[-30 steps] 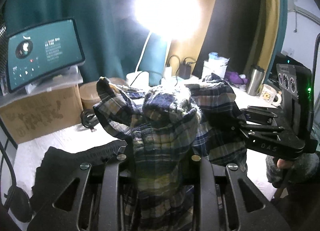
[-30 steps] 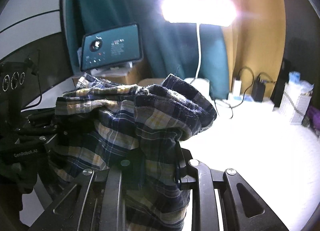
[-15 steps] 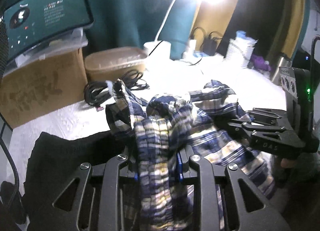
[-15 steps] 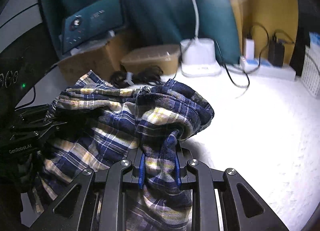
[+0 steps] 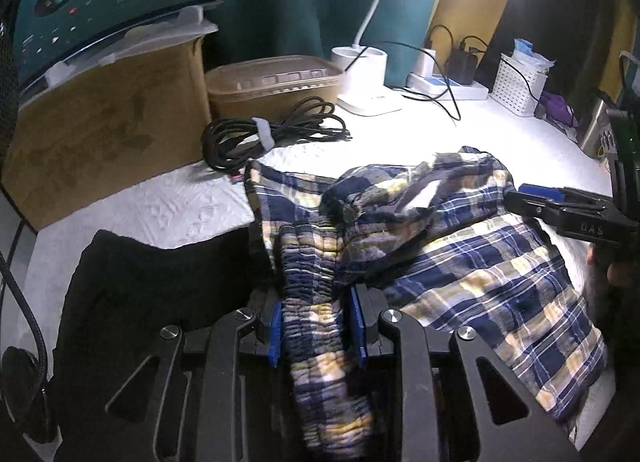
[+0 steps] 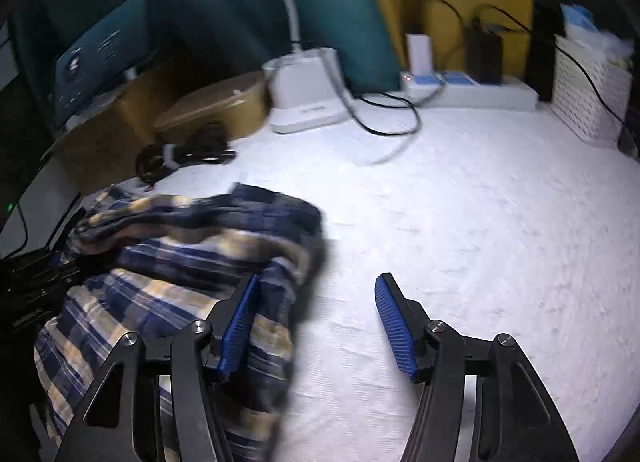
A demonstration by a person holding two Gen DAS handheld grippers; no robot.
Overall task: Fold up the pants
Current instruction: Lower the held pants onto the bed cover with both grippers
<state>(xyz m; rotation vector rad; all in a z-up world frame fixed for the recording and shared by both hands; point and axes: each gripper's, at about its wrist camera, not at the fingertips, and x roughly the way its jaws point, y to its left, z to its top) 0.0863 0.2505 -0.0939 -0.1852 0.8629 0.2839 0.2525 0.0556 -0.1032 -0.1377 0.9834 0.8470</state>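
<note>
While the white counter (image 6: 480,222) bears most of the plaid pants (image 5: 460,262) in a loose heap, the left claw (image 5: 316,326) pinches their gathered waistband, likely anchoring it; the right claw (image 6: 316,326) gapes wide, holding nothing.

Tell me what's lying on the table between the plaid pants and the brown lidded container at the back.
In the left wrist view, a tied bundle of black cable lies between the plaid pants and the brown container, on the white table cover.
</note>
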